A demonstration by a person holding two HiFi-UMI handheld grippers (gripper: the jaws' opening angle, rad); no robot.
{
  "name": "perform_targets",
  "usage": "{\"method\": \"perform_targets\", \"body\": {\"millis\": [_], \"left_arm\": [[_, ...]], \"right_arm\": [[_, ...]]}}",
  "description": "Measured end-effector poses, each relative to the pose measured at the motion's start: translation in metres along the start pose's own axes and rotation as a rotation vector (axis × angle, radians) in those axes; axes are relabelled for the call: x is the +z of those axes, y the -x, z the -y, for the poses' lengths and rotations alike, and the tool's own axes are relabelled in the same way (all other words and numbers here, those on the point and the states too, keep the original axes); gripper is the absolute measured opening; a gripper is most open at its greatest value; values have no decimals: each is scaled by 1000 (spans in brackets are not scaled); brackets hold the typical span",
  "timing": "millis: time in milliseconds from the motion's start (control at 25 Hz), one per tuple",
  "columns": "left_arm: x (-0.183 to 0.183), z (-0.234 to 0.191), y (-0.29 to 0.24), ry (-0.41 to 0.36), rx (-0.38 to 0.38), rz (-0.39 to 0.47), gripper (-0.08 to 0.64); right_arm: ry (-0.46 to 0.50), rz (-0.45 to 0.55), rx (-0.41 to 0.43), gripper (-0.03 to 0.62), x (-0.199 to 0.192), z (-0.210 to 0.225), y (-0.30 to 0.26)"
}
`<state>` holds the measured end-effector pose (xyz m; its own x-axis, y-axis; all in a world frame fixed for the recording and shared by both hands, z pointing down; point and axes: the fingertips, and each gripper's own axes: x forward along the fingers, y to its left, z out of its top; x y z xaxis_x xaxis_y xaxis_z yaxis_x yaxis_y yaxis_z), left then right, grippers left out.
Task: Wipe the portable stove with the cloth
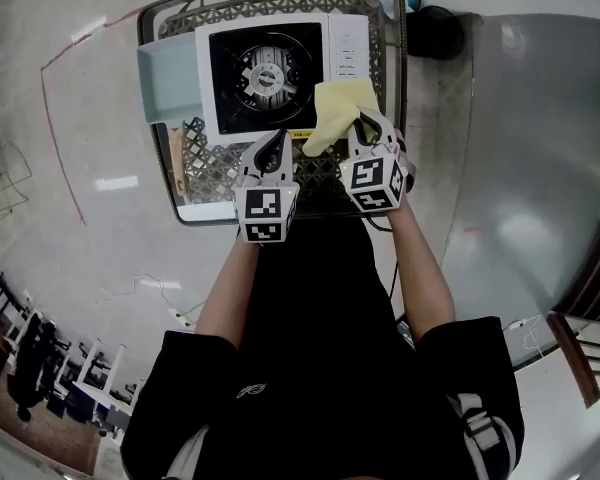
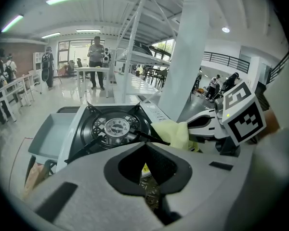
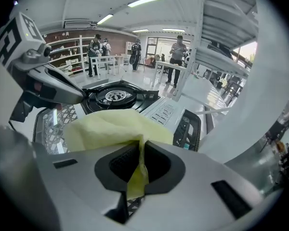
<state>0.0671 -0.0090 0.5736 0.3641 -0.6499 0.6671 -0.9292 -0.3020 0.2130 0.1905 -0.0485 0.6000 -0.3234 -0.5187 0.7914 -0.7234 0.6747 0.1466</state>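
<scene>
Pinching the cloth [image 1: 342, 111] tight in the right gripper [image 1: 363, 126] at the 4 o'clock corner of the stove [image 1: 270, 38], holding the left gripper [image 1: 272, 149] shut and empty at its 6 o'clock edge, above the basket [image 1: 208, 168] bearing it, the yellow label [image 1: 302, 134] being too small for reading.

Soft matt yellow cloth [image 1: 340, 108], glossy white stove casing [image 1: 348, 56], black metal burner grate [image 1: 242, 98], perforated metal basket [image 1: 206, 164]
</scene>
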Motion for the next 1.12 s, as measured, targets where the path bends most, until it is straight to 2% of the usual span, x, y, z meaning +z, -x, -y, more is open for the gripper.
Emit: {"method": "perform_targets", "body": {"millis": [520, 1120], "left_arm": [[27, -20, -9, -24, -43, 32, 17], [60, -29, -37, -53, -52, 40, 17]], "right_arm": [[-75, -23, -78, 18, 17, 25, -16], [-96, -37, -77, 18, 27, 42, -25]]}}
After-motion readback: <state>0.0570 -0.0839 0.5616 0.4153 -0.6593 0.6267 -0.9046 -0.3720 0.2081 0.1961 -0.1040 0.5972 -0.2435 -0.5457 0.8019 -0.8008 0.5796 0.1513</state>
